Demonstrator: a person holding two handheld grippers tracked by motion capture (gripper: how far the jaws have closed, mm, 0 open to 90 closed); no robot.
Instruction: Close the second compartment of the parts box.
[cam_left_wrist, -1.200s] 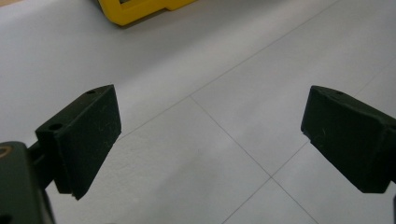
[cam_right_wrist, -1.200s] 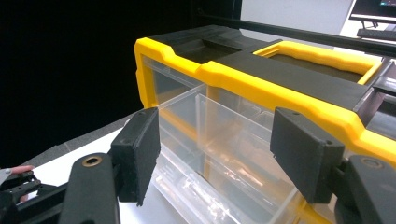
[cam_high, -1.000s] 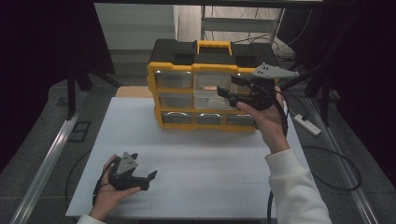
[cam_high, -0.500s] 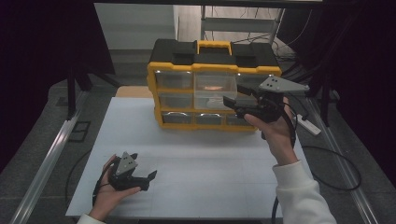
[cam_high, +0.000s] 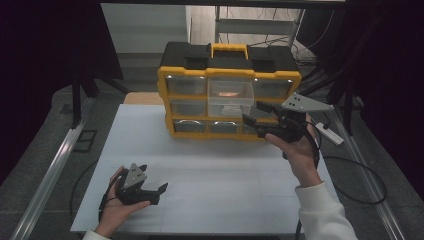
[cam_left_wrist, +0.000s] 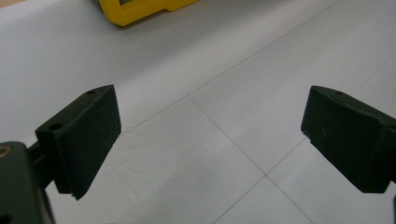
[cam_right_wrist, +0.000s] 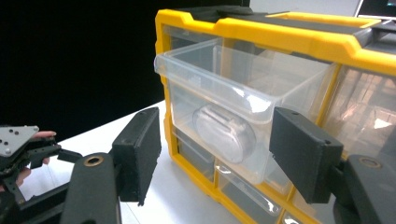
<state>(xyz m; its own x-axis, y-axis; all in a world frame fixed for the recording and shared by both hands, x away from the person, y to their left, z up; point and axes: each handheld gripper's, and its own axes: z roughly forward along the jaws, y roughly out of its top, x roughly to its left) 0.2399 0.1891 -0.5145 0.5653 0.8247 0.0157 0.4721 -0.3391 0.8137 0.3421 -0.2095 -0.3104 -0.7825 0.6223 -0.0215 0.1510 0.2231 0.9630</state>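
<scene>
Your right gripper (cam_right_wrist: 215, 149) nears the pulled-out clear drawer (cam_right_wrist: 219, 93) of the yellow organizer (cam_high: 230, 80)

Both tongs spread, pinching nothing; left gripper (cam_high: 150, 192) idles on the white table (cam_high: 225, 185). Approach the drawer front squarely

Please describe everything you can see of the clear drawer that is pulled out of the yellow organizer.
The clear drawer looks like transparent plastic, with a thick rim and an oval moulded grip on its front. It is the top middle drawer of the organizer, pulled partly out and level, its back end inside the yellow frame. Something orange shows faintly through it from above. The open right gripper is in front of it, apart.
</scene>
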